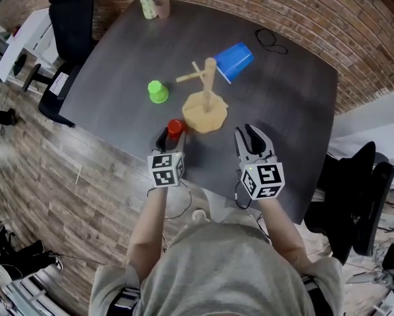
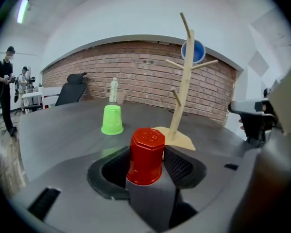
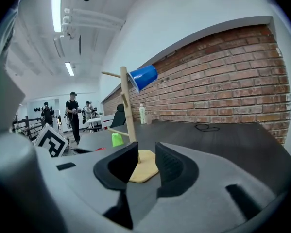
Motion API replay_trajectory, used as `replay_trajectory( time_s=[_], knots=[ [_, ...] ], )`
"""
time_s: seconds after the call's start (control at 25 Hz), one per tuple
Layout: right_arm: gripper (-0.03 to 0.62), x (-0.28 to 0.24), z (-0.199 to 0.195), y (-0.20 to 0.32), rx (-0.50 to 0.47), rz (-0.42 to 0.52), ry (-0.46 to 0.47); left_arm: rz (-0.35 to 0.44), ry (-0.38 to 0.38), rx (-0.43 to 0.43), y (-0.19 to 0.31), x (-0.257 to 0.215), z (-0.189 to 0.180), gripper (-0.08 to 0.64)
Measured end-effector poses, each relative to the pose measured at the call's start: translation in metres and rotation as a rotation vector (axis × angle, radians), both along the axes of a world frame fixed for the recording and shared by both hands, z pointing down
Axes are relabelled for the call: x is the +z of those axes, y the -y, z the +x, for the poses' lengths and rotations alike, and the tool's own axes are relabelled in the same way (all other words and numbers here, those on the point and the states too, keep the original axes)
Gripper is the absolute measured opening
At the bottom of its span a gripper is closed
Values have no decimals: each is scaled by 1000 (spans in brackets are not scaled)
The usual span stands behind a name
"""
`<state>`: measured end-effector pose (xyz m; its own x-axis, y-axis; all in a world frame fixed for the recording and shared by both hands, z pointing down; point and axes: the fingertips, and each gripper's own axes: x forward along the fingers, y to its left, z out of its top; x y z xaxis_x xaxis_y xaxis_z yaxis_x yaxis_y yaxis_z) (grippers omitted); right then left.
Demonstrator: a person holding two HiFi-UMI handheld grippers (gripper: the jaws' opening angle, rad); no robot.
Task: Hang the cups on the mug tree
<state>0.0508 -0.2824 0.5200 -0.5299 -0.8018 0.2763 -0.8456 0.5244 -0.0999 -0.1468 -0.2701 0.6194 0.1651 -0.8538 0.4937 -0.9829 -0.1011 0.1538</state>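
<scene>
1. Right now, your left gripper (image 2: 146, 163) is clamped on the red cup (image 2: 146, 149), which stands upside down on the table (image 1: 295, 110).
2. Your right gripper (image 3: 144, 161) holds nothing, its jaws partly apart, near the mug tree (image 1: 206, 94).
3. A blue cup (image 1: 235, 60) hangs on the tree.
4. A green cup (image 1: 158, 91) stands upside down to the tree's left, apart from it.

Glossy plastic red cup (image 2: 146, 154), pale wooden mug tree (image 2: 181, 101), matt dark table (image 1: 118, 78).
</scene>
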Motion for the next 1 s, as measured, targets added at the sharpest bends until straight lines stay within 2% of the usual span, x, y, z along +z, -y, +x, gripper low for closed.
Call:
replay_trajectory(
  time_s=[0.4,1.0],
  knots=[
    [97,2,5,-7,10,-9,1,15,7,11,0,-8,0,204],
    [94,-15,1,-41,24,13,12,154,-21,32,-3,-81,-2,203]
  ],
)
